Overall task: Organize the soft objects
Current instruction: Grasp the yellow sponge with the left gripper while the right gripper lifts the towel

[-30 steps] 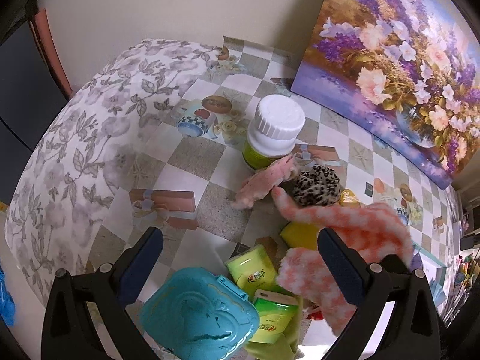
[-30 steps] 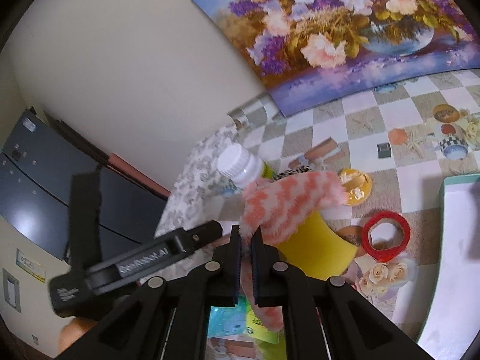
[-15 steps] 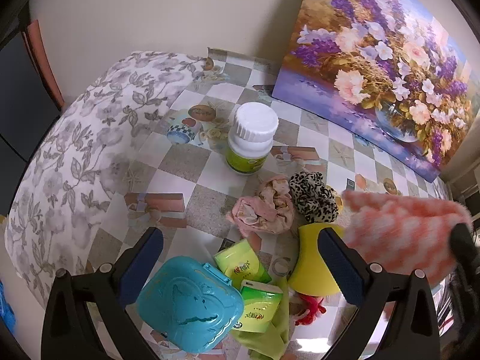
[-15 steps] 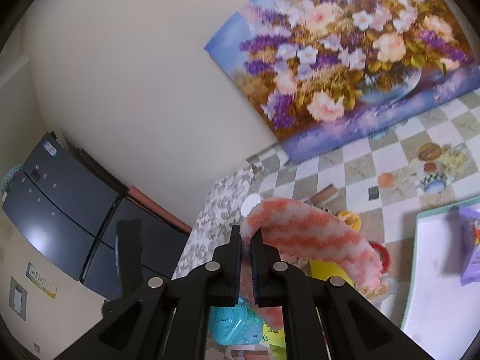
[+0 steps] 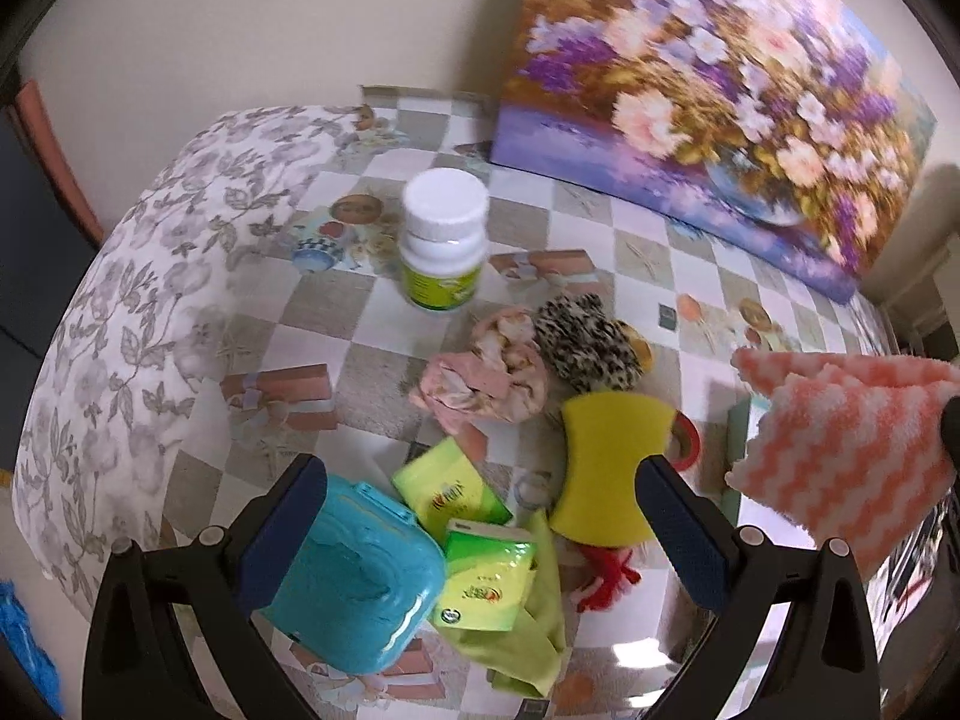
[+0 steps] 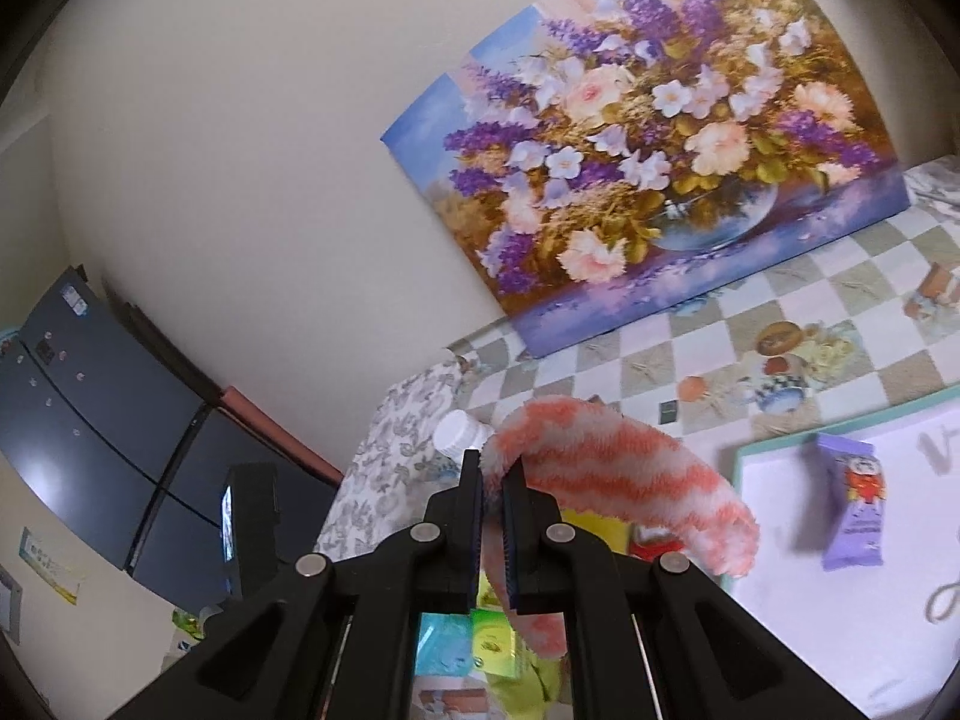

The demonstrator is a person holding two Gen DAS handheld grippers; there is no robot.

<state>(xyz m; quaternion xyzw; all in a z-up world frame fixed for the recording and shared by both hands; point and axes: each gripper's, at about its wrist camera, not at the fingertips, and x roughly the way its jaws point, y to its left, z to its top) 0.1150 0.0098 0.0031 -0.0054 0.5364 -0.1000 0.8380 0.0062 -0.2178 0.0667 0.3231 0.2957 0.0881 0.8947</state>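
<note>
Right gripper (image 6: 492,483) is clamped tight on a fluffy orange-and-white zigzag cloth (image 6: 624,480), which arches out past its fingertips to the right and hangs clear of the table (image 6: 708,360). Beyond and right of it lies a white tray with a mint-green rim (image 6: 780,540) holding a purple snack packet (image 6: 852,504). Left gripper (image 5: 480,510) stands wide apart with nothing between its fingers, above a teal plastic box (image 5: 354,576) and two green tissue packs (image 5: 480,564). Ahead of it sit a yellow sponge (image 5: 612,468), a crumpled pink cloth (image 5: 486,378), a leopard-print scrunchie (image 5: 588,348) and a white-capped bottle (image 5: 444,240); something red, possibly plush, peeks from under the sponge.
</note>
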